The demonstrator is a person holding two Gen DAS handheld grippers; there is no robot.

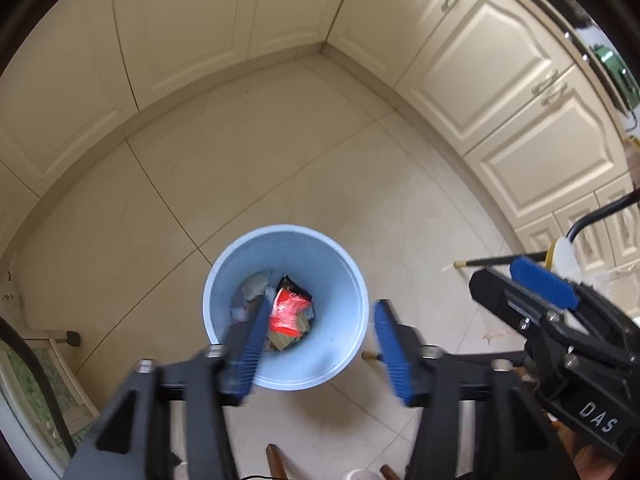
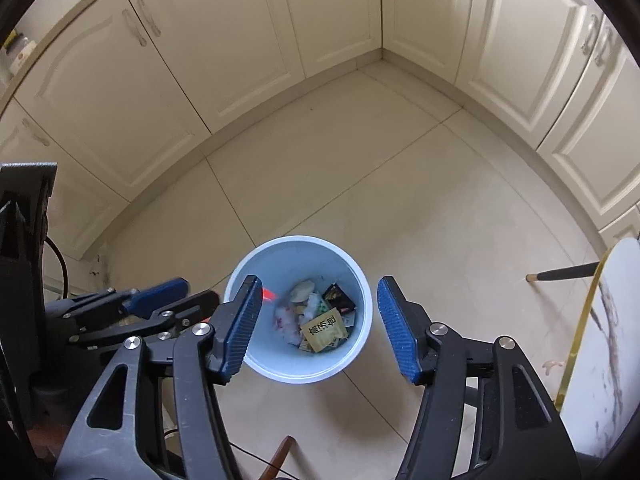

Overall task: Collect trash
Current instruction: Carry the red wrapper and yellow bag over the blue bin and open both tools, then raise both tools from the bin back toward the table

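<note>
Cream cabinet doors (image 2: 168, 92) wrap two sides of a pale tiled kitchen floor (image 2: 360, 184), and a light blue bin (image 2: 298, 372) stands on the tiles just below both tools. Inside it lie wrappers: a yellow packet (image 2: 324, 330), a dark one, and a red piece (image 1: 288, 312) that is blurred in the left view, perhaps mid-fall. Each tool hangs above the bin with nothing between its blue pads: the left gripper (image 1: 320, 348) parted, the right gripper (image 2: 318, 328) likewise. One risk from here: light wrappers could drift past the rim onto the floor if let go off-centre. Another: the two tools sit close together and could knock each other or tip the bin.
</note>
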